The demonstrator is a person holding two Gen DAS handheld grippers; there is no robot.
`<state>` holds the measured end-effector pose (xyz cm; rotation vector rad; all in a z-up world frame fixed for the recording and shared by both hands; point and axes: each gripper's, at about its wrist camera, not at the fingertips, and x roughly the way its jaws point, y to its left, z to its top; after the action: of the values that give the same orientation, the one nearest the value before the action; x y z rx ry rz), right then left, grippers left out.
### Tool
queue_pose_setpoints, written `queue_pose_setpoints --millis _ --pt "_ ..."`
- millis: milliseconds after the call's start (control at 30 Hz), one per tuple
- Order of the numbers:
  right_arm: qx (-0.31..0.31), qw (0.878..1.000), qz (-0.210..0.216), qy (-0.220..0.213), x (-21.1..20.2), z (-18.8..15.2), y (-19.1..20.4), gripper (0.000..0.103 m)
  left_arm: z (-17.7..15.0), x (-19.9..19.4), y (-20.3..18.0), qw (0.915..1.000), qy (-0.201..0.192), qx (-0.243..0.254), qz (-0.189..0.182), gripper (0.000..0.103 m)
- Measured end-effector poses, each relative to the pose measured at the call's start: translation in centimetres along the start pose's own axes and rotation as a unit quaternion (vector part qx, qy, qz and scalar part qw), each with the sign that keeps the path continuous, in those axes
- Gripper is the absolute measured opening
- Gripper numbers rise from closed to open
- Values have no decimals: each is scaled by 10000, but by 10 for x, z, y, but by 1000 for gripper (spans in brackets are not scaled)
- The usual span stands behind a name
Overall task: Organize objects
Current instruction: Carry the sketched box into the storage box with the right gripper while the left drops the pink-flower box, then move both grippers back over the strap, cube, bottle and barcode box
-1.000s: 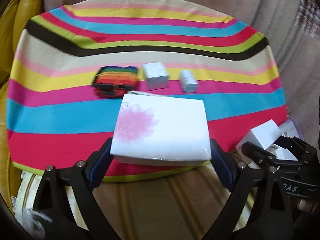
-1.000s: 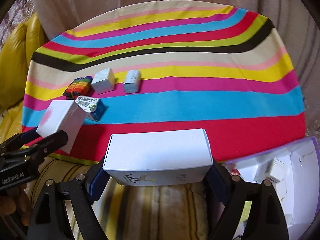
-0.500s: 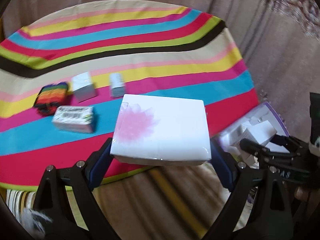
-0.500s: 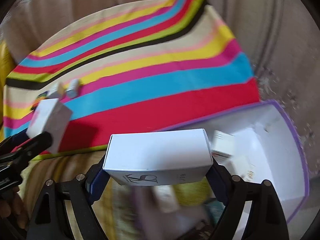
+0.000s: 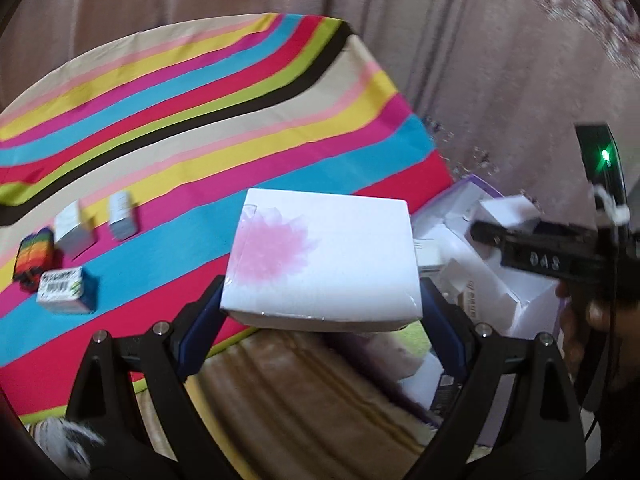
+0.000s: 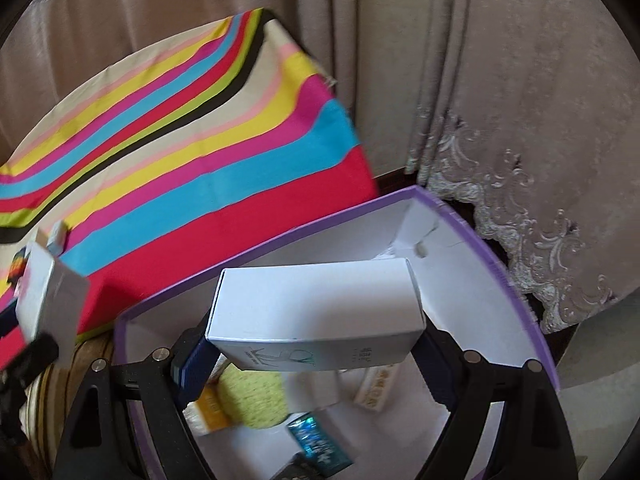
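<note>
While both hands swing right off the striped desk (image 5: 280,128), my right gripper (image 6: 316,344) now hangs over the purple bin (image 6: 520,292), pinching its white box (image 6: 320,312); my left gripper (image 5: 320,304) trails near the desk's right edge, pinching the flowered box (image 5: 324,260). Both drops come next.

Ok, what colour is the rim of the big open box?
Purple rim, white inside; clearest in the right wrist view.
</note>
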<state>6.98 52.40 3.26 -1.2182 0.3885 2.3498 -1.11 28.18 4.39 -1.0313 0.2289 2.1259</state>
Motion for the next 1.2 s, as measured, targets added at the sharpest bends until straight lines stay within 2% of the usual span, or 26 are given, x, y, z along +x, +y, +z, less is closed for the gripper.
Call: queue_pose_setpoints --millis 200,467,633,900,1200 --pt "201 9995 -180 -149 1 14 -24 87 3 10 -28 9992 73 350 -203 92" --pt "243 9987 -357 -261 6 26 -33 88 6 28 -56 9959 295 691 -510 93" --pt "186 9986 -373 -330 7 30 -29 89 4 33 -64 9944 401 821 -528 100" --pt "165 9987 -364 -306 5 32 -24 89 5 29 -47 9968 353 375 -617 101" --pt "-10 9989 -332 -319 -5 32 -3 89 4 3 -25 9971 -83 81 -748 101"
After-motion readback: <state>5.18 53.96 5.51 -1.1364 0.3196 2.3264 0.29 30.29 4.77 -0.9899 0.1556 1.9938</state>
